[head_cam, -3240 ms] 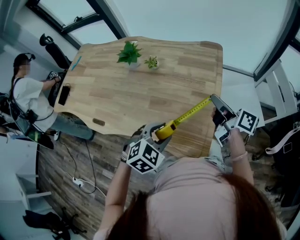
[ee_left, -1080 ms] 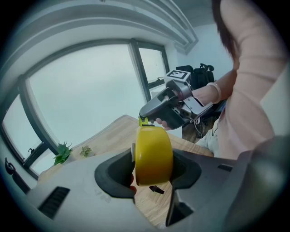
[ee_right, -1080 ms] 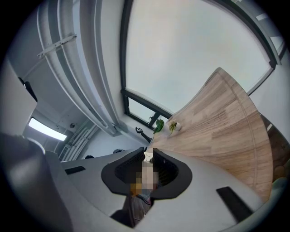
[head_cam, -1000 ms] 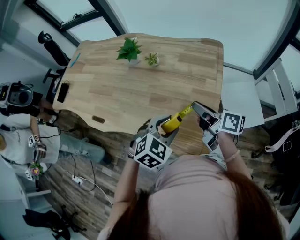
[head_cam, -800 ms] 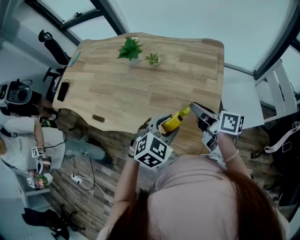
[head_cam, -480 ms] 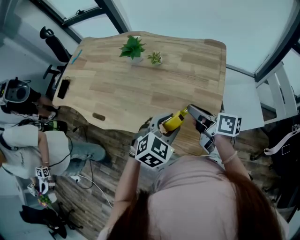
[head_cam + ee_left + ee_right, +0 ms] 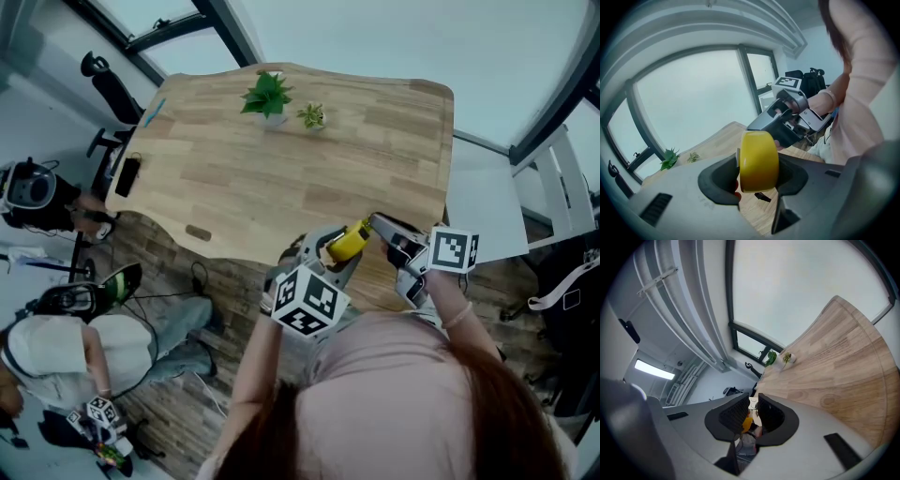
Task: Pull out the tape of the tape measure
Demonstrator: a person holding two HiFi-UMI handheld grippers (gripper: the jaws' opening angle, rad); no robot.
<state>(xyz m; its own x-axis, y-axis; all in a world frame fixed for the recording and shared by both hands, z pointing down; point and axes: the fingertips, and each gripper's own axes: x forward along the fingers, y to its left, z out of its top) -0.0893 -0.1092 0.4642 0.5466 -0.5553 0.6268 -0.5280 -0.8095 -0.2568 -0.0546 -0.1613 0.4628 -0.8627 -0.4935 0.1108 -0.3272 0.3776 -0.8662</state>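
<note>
Tape (image 7: 753, 405), well out seconds ago, now sits almost wholly inside the yellow tape measure (image 7: 349, 242) we clamp in the left gripper (image 7: 758, 180) above the table (image 7: 281, 178) edge, right gripper (image 7: 751, 416) pinching its tip just beside: extension lost, pull again.

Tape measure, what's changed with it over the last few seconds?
The right gripper, clamped on the tape, moved in toward the yellow case, so the drawn-out tape shrank to a stub. The left gripper still holds the case.
</note>
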